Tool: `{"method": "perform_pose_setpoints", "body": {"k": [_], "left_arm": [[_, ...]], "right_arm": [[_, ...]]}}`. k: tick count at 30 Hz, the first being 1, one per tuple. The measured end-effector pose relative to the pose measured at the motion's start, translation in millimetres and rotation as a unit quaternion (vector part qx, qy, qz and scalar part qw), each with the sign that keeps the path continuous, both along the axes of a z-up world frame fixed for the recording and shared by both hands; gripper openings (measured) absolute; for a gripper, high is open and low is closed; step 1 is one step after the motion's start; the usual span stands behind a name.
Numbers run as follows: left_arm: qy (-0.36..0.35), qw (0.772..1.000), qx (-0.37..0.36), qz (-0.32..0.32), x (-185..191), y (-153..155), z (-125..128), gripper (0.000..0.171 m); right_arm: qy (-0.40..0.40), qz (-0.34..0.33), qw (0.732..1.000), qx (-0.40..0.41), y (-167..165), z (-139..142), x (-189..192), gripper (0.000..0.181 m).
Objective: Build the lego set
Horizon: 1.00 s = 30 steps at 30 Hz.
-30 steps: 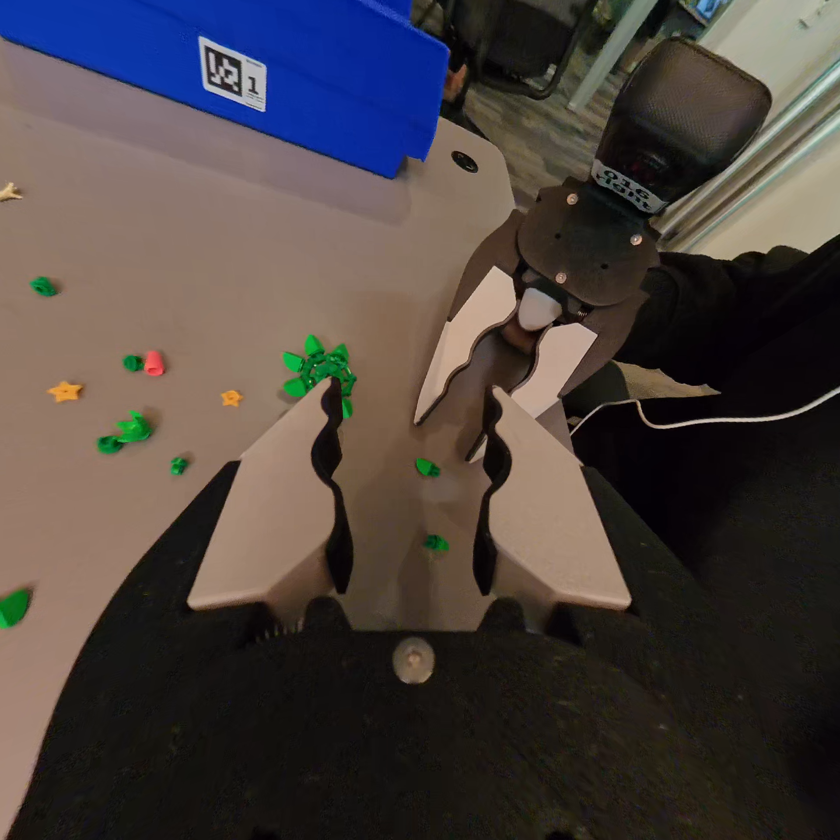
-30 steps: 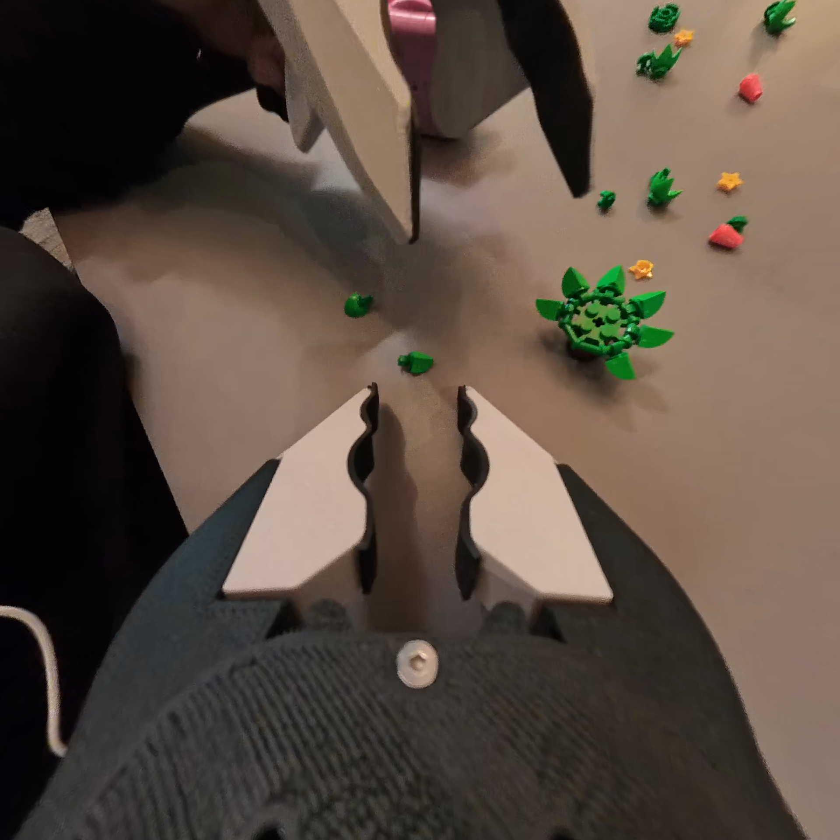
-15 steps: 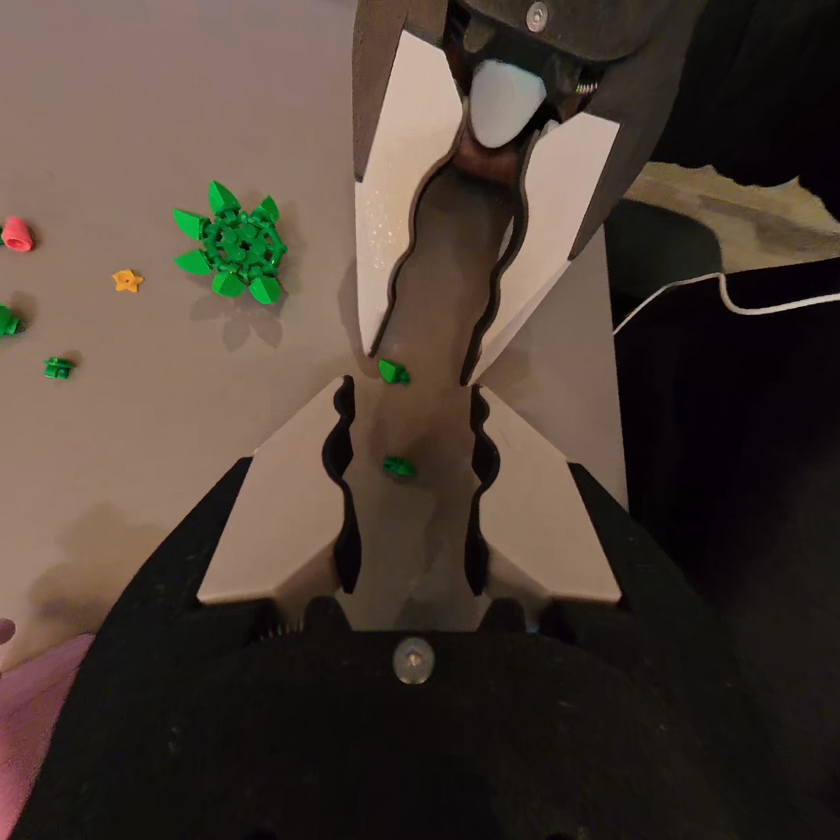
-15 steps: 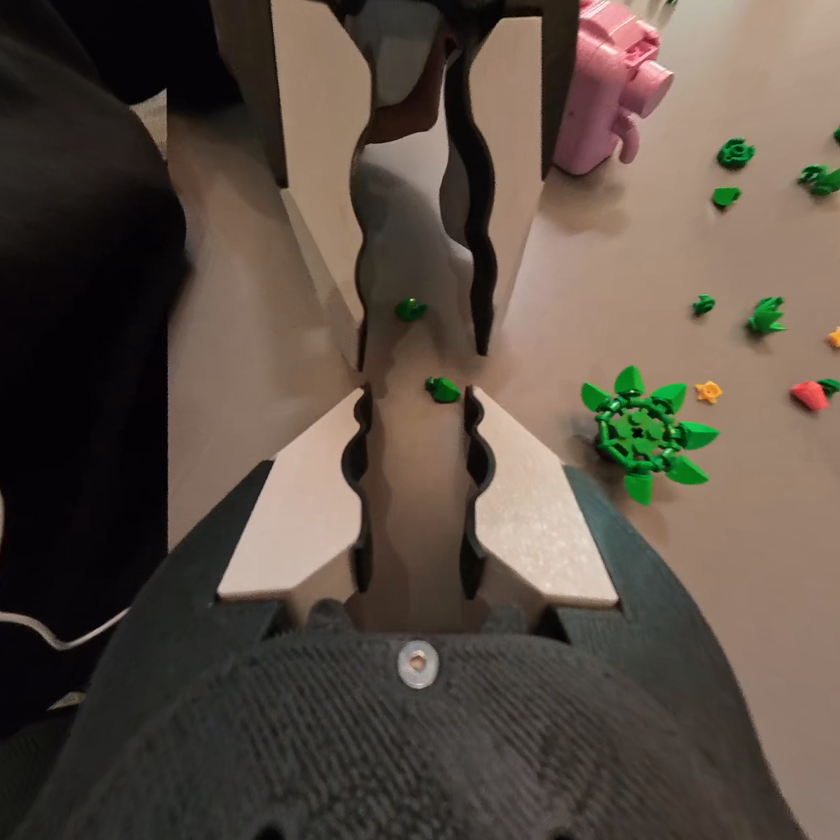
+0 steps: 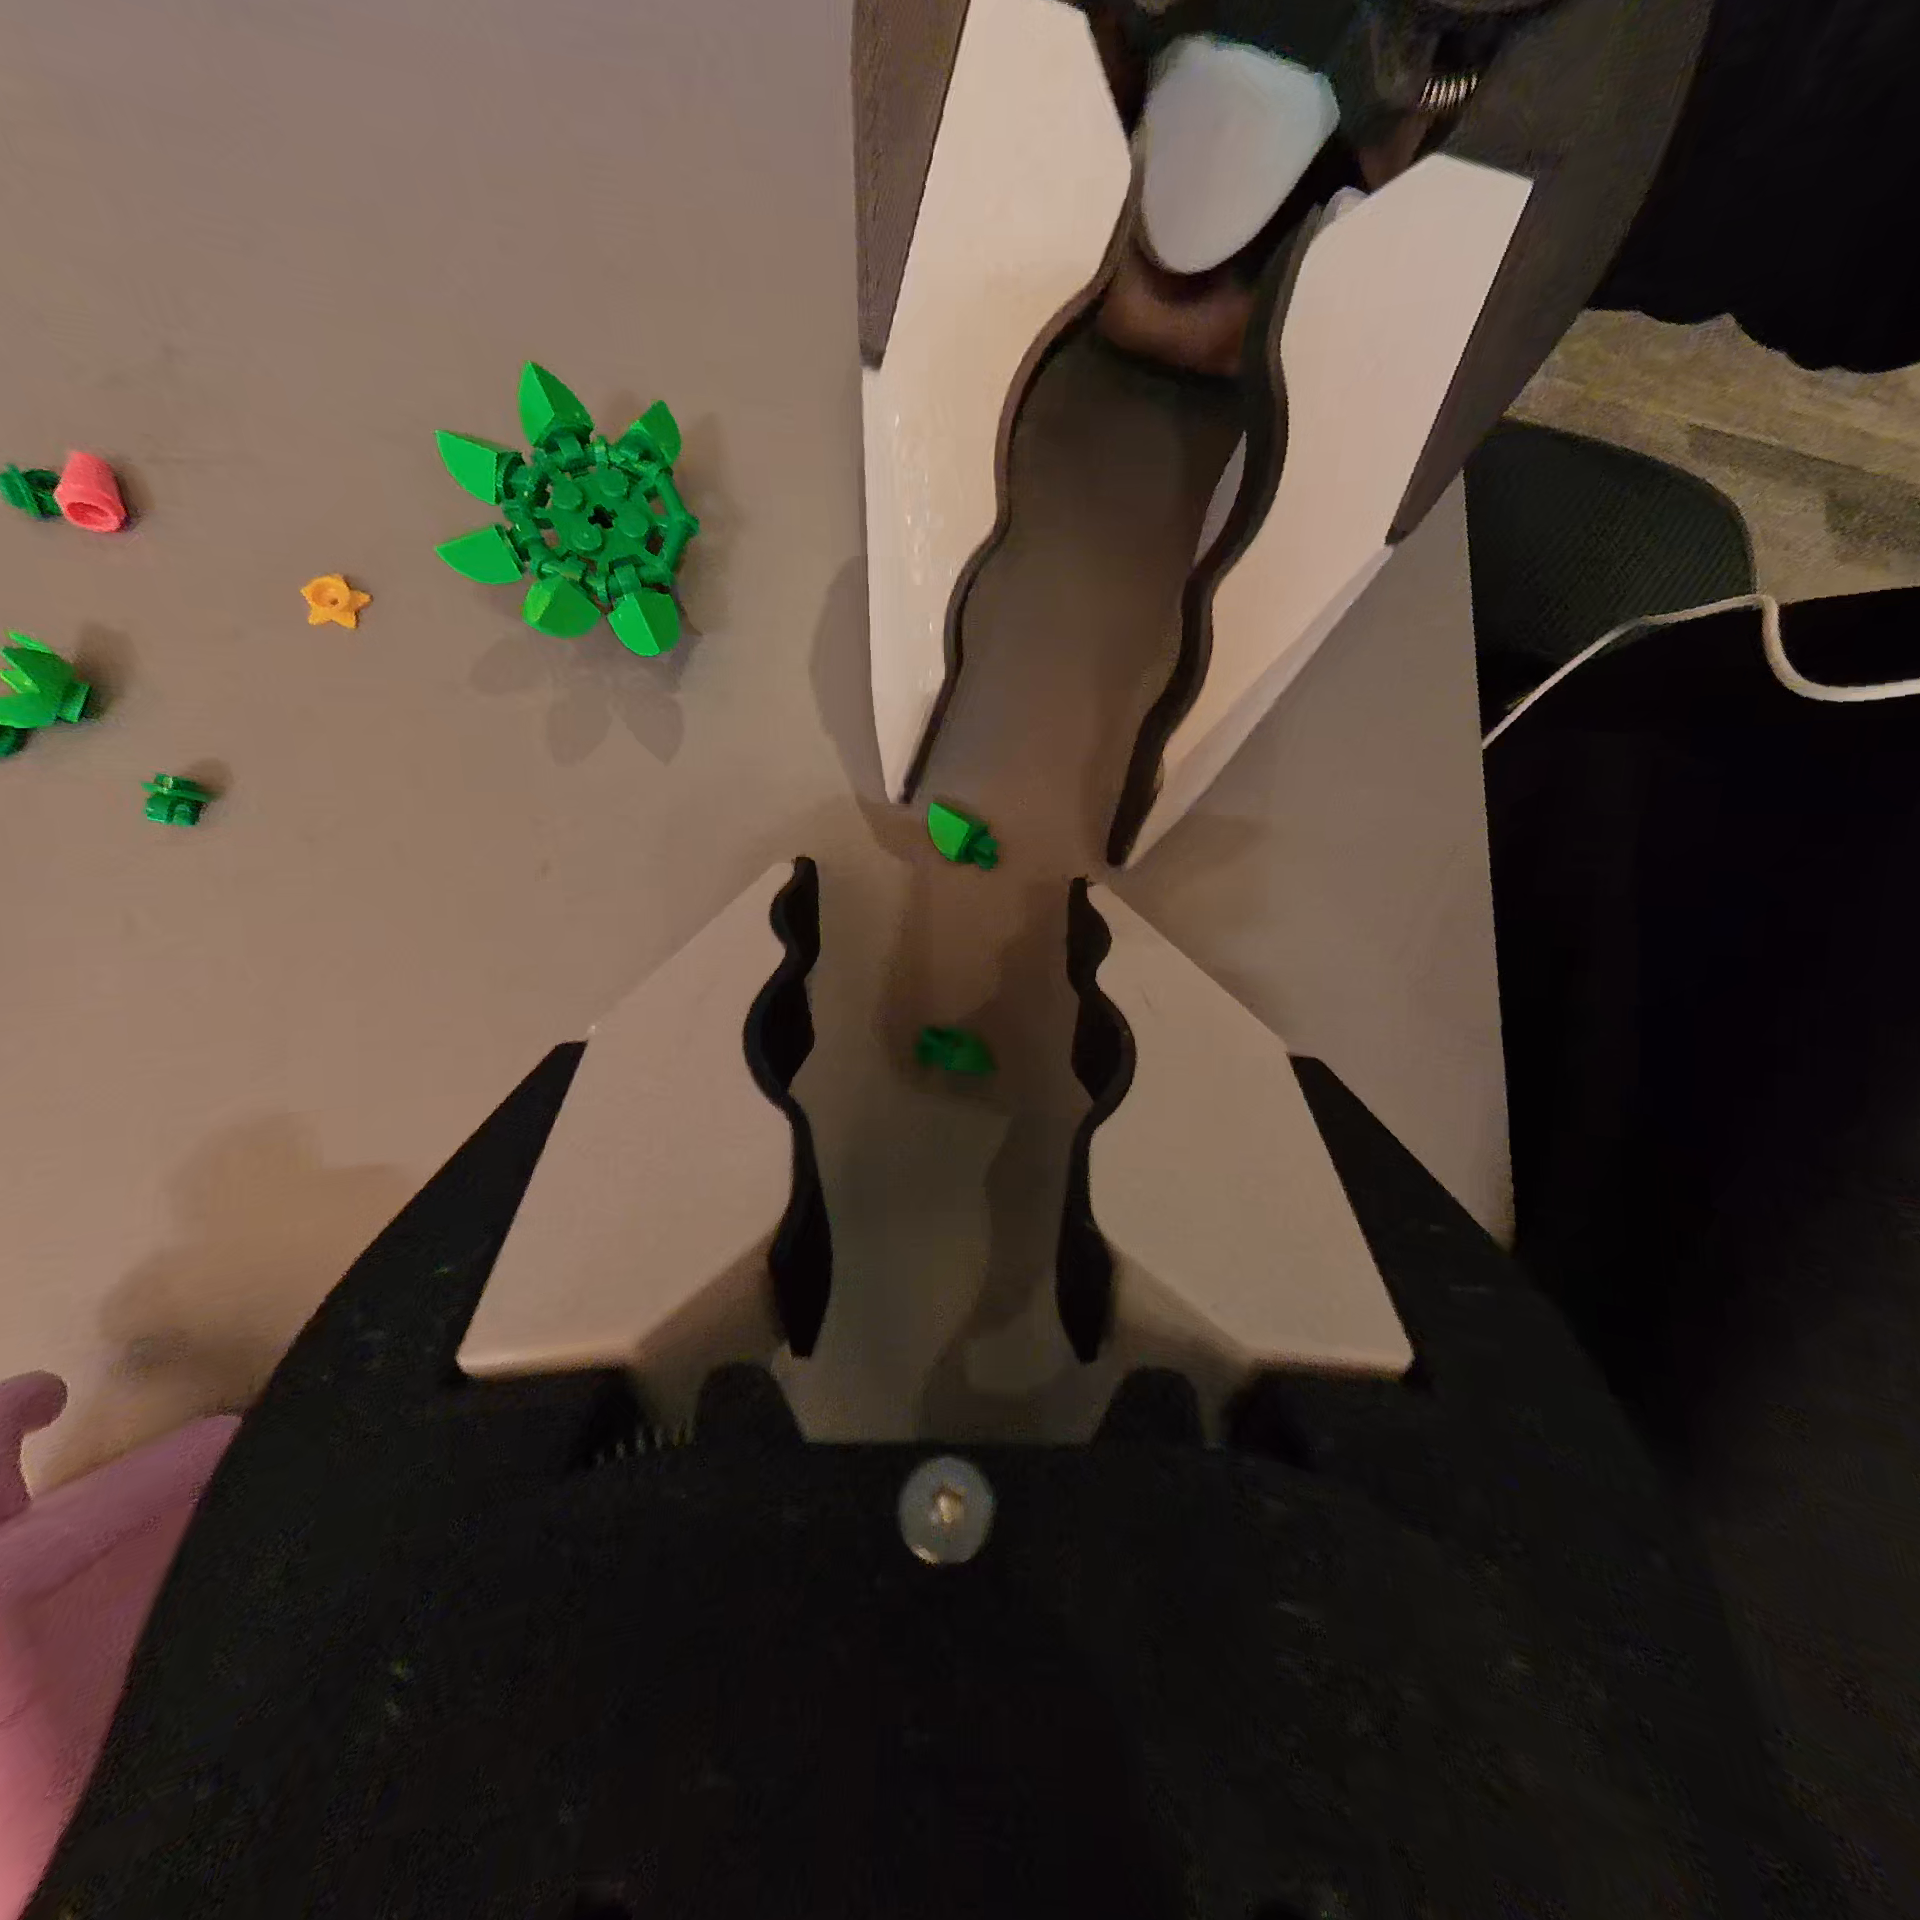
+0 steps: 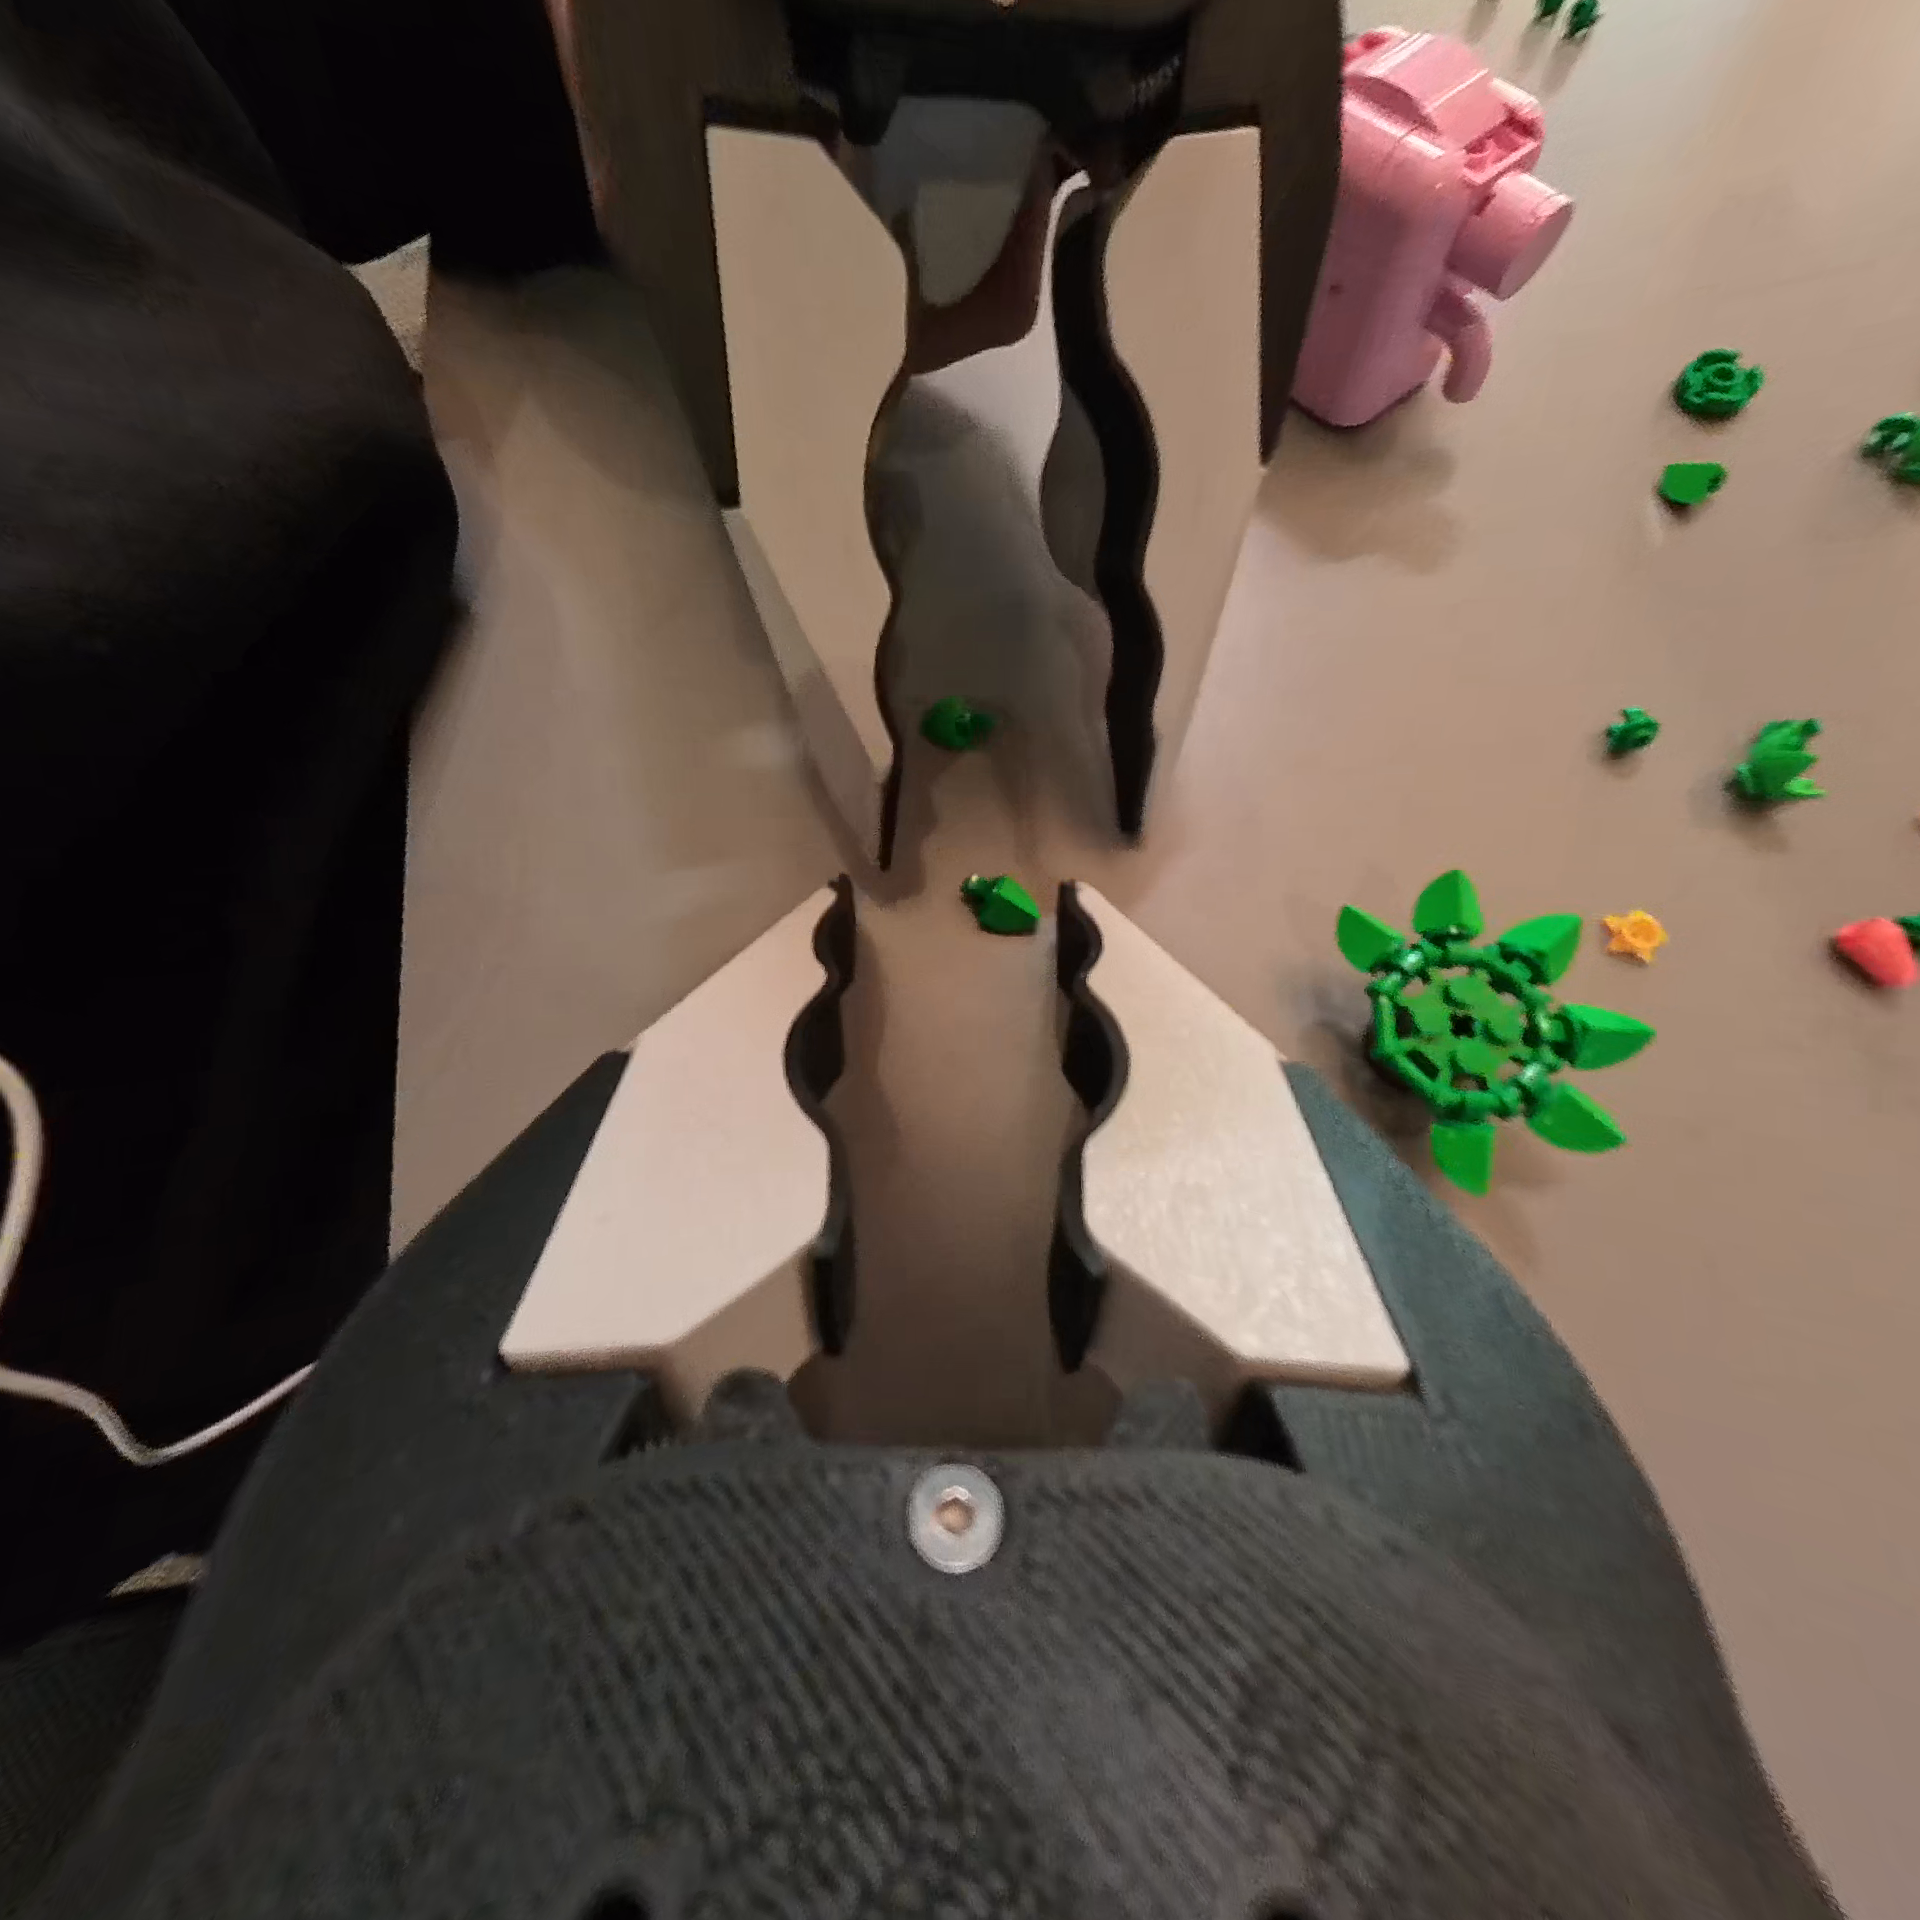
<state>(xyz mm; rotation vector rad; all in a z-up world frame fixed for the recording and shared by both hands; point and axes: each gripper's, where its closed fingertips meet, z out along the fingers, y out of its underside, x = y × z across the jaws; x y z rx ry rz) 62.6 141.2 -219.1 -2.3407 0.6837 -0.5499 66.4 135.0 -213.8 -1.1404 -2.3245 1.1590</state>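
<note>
Both grippers face each other tip to tip, low over the tan table, and both are open and empty. In the left wrist view, a small green stud piece lies on the table between the fingers of my left gripper. A small green leaf piece lies at the tips of my right gripper. In the right wrist view, the leaf sits just inside the tips of my right gripper, and the stud piece lies between the left gripper's fingers. A built green leaf rosette stands beside them.
Loose pieces lie scattered: an orange star, a red cone, green sprigs. A pink toy block stands behind the left gripper. The table edge, a person's dark clothing and a white cable are close by. Only a small space, under 4 cm, lies between the two pairs of fingers. Both grippers' tips are roughly 7 cm from the built green leaf rosette. Look for it in the left wrist view too.
Both grippers have come down and together until their tips nearly meet over the two small green pieces. In the last half second they barely moved.
</note>
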Motion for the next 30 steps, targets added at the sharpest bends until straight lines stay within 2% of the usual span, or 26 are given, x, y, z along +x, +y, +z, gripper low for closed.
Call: {"method": "perform_pose_setpoints", "body": {"k": [7,14,18,21,23,30], "left_arm": [[-0.008,1.0,0.009,0.013,-3.1,5.4,0.4,0.045],[-0.008,1.0,0.011,0.014,-5.3,6.5,0.4,0.045],[-0.007,1.0,0.016,0.019,-8.9,5.7,1.6,0.045],[-0.028,0.999,0.016,0.014,-7.0,4.3,5.5,0.045],[-0.036,0.999,0.019,0.014,-7.1,4.5,8.0,0.045],[-0.046,0.998,0.037,0.017,-8.7,6.5,16.9,0.044]], "right_arm": [[-0.021,0.017,1.0,-0.002,-4.1,-4.5,6.3,0.034],[-0.009,-0.035,0.999,0.016,4.4,-5.3,4.0,0.031],[-0.028,-0.088,0.996,-0.015,7.8,-4.0,-1.8,0.03],[-0.015,-0.108,0.994,0.009,9.7,-5.1,-3.1,0.025],[0.003,-0.11,0.993,0.04,9.4,-6.1,-3.3,0.023],[0.013,-0.107,0.993,0.054,2.0,-5.9,-4.2,0.009]]}}
